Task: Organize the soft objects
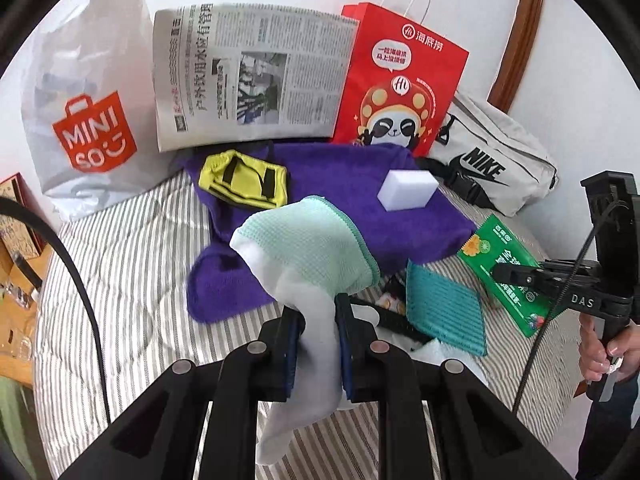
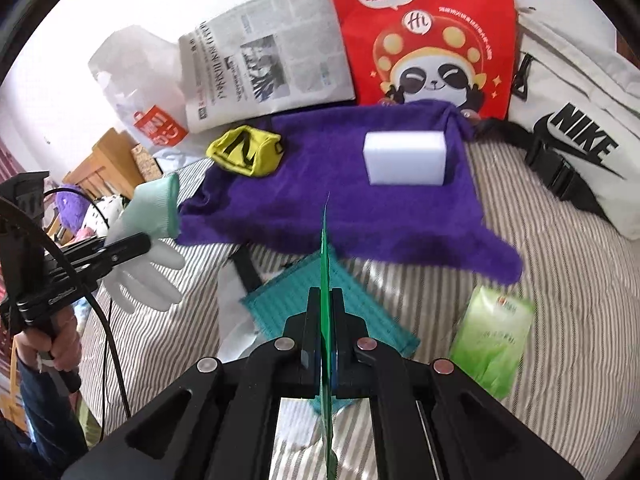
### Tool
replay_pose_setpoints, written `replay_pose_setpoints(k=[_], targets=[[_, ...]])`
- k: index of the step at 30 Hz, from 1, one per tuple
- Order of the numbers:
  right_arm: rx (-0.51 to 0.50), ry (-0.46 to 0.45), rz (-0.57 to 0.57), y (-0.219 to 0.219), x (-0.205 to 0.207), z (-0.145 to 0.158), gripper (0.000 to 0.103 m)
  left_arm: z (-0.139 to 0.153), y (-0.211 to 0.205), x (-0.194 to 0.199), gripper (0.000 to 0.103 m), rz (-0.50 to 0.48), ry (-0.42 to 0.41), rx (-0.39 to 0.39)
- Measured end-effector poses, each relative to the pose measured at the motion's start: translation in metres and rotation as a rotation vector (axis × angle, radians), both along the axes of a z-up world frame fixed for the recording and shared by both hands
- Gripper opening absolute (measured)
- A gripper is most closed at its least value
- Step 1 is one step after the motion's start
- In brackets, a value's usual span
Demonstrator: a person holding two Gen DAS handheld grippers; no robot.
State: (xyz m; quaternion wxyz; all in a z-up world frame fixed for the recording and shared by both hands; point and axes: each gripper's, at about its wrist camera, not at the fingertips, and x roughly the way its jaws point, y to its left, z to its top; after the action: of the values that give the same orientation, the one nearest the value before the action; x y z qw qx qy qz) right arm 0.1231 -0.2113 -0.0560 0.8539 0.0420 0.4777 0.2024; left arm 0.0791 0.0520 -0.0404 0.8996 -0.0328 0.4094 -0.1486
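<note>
1. Striped bedding (image 1: 120,264) covered the bed, and a red paper bag (image 1: 400,76), a newspaper (image 1: 248,76), a white Miniso bag (image 1: 88,120) and a white Nike pouch (image 1: 492,160) leaned along the white wall behind it.
2. One white glove (image 1: 304,280) with a mint green cuff hung up in the air, above the bed.
3. Its long way ran up and down: the cuff pointed up and away, toward the wall, and the fingers drooped down.
4. The left gripper (image 1: 316,340) pinched the glove at its white middle, one pad on each side, with the cuff poking out past the tips.
5. The glove looked soft, floppy and a bit creased.
6. The right gripper (image 2: 326,328) was pressed together on a thin green packet (image 2: 326,280), seen edge-on and standing straight up.
7. Below both lay a purple towel (image 2: 340,192) with a white sponge block (image 2: 404,158) and a yellow and black pouch (image 2: 244,152) on top of it.
8. A teal cloth (image 2: 288,304) lay near the towel's front edge, and a pale green tissue pack (image 2: 492,340) lay to its right.
</note>
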Motion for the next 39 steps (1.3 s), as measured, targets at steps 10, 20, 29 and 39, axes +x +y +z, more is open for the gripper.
replay_pose_setpoints(k=[10, 20, 29, 39], targets=[[-0.023, -0.044, -0.032, -0.006, 0.029, 0.012, 0.003, 0.01, 0.001, 0.024, 0.017, 0.005, -0.008, -0.01], [-0.047, -0.068, -0.043, -0.006, 0.066, 0.014, 0.003, 0.008, -0.003, 0.055, 0.017, 0.007, 0.006, 0.009], [-0.088, -0.072, -0.015, -0.001, 0.102, 0.005, 0.003, 0.007, -0.003, 0.089, 0.017, 0.004, 0.007, 0.01], [-0.156, -0.04, 0.12, 0.024, 0.11, -0.009, 0.003, -0.007, -0.004, 0.113, 0.017, 0.001, 0.029, -0.008]])
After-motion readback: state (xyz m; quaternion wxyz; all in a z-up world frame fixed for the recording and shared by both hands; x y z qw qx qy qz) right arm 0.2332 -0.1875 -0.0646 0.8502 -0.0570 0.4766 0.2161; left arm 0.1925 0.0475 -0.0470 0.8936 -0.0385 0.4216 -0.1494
